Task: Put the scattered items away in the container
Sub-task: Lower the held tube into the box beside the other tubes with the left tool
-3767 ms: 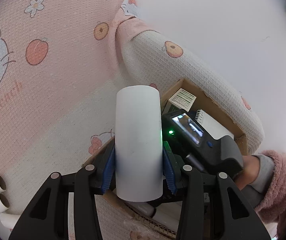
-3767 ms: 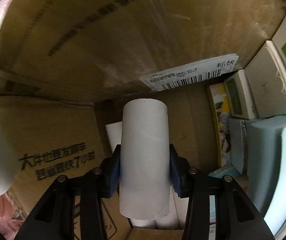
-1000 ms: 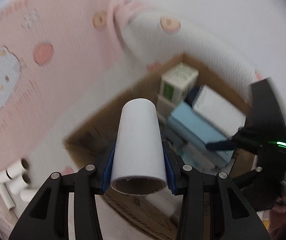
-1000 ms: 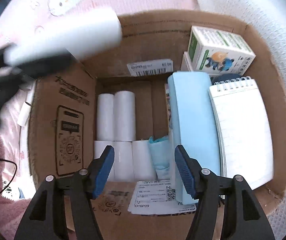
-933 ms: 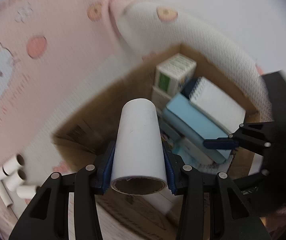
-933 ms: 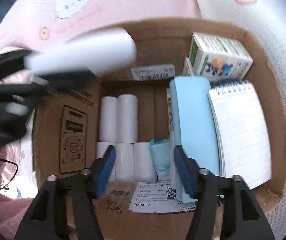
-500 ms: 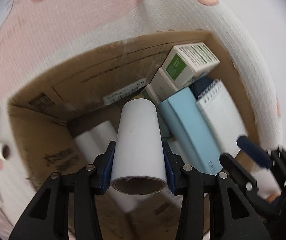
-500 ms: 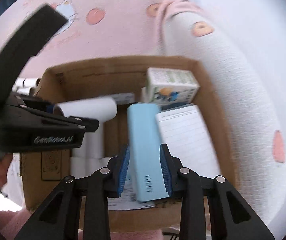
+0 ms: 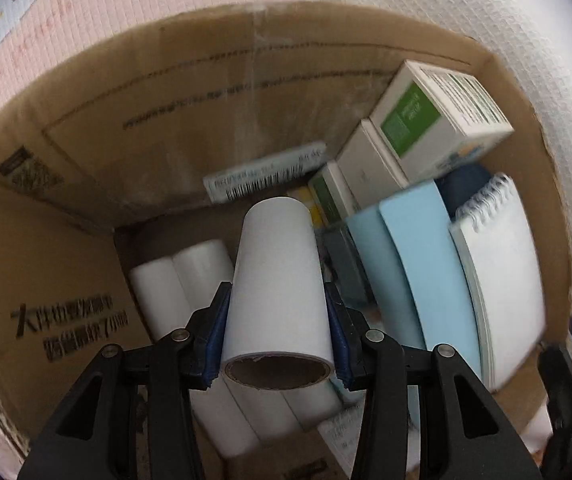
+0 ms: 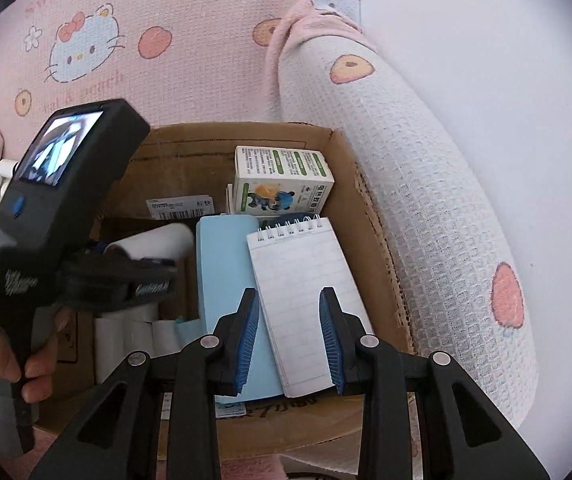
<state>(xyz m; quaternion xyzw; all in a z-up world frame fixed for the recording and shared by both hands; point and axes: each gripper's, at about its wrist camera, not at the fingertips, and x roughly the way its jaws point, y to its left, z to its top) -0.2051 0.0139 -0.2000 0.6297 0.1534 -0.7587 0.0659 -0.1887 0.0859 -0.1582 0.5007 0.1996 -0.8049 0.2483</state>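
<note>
In the right wrist view, a few white tubes [image 10: 0,178] lie outside the cardboard box [image 10: 378,280] at its far left, on the pink cover [image 10: 190,40]; I judge these still to be collected. My left gripper [image 9: 277,320] points down into the box, pinching a white paper roll [image 9: 276,288] above the rolls already stowed [image 9: 178,280] along the left wall. To their right stand a blue book [image 9: 422,272], a spiral notepad [image 9: 502,280] and a green-and-white carton [image 9: 438,120]. My right gripper [image 10: 289,340] hovers over the notepad, jaws partly spread and empty. The box is mostly filled.
</note>
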